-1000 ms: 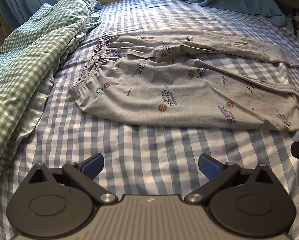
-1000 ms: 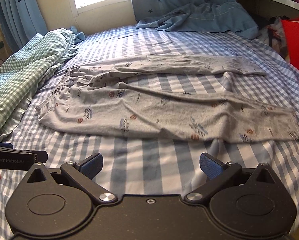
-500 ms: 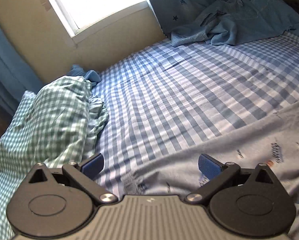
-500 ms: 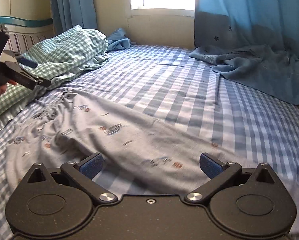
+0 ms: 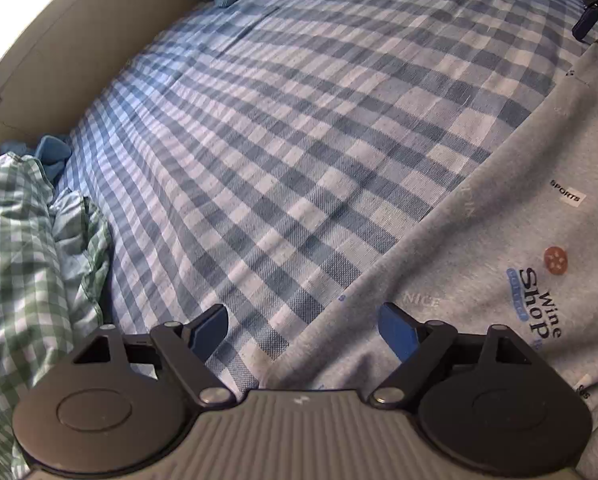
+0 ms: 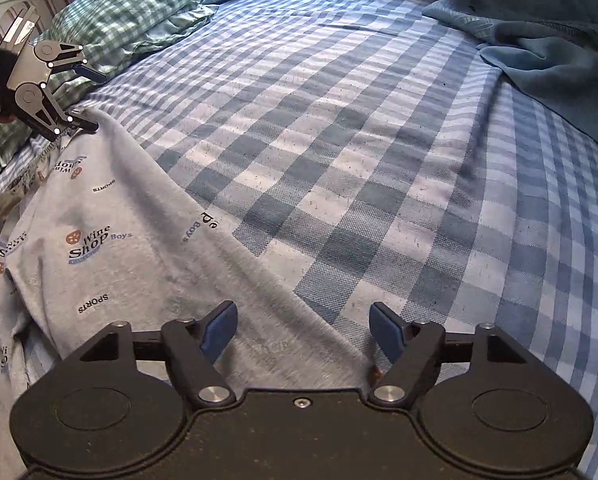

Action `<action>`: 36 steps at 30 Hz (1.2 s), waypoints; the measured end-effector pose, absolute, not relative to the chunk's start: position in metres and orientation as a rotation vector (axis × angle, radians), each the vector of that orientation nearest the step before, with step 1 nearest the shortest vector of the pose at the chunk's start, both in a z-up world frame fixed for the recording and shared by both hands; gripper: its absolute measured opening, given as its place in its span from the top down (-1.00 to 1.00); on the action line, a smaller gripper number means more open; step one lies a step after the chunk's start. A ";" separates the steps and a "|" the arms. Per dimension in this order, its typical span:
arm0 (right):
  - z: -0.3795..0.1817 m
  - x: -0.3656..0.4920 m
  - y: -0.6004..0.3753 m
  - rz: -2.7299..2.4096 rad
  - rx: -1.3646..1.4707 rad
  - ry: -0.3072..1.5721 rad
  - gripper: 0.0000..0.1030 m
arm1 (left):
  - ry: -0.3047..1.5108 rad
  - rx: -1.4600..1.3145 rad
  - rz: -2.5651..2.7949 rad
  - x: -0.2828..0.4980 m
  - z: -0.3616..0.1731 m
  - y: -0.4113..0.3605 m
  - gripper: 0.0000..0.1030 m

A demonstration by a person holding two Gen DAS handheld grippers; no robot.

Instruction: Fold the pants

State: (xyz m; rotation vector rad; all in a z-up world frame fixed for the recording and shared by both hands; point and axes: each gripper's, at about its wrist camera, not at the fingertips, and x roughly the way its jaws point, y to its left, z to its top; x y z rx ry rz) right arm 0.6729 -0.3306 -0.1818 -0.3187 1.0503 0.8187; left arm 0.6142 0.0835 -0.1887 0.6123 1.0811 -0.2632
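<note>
The grey printed pants (image 5: 499, 264) lie flat on the blue checked bed sheet (image 5: 299, 128). In the left wrist view my left gripper (image 5: 303, 330) is open, low over the far edge of the pants near the waistband corner. In the right wrist view the pants (image 6: 139, 240) fill the lower left, and my right gripper (image 6: 303, 328) is open over their far edge, further along the leg. The left gripper also shows in the right wrist view (image 6: 85, 98), one finger above the fabric and one at the waistband. The right gripper's fingers (image 5: 587, 26) show at the left wrist view's top right.
A green checked quilt (image 5: 15, 264) is bunched at the left of the bed, also in the right wrist view (image 6: 131, 16). A blue blanket (image 6: 551, 56) lies at the far right. Bare checked sheet (image 6: 359, 128) stretches beyond the pants to the wall.
Both grippers have moved from the near side of the bed across the pants and dropped low over their far edge. Both jaws stay open.
</note>
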 end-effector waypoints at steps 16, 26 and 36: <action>-0.158 0.674 -0.305 0.768 -0.388 0.892 1.00 | 0.962 0.577 -0.152 0.615 -0.154 0.075 1.00; -0.169 0.664 -0.286 0.664 -0.466 0.839 1.00 | 0.933 0.595 -0.105 0.602 -0.157 0.072 1.00; -0.071 0.530 -0.304 0.688 -0.471 0.599 1.00 | 0.622 0.737 -0.159 0.480 -0.082 0.060 1.00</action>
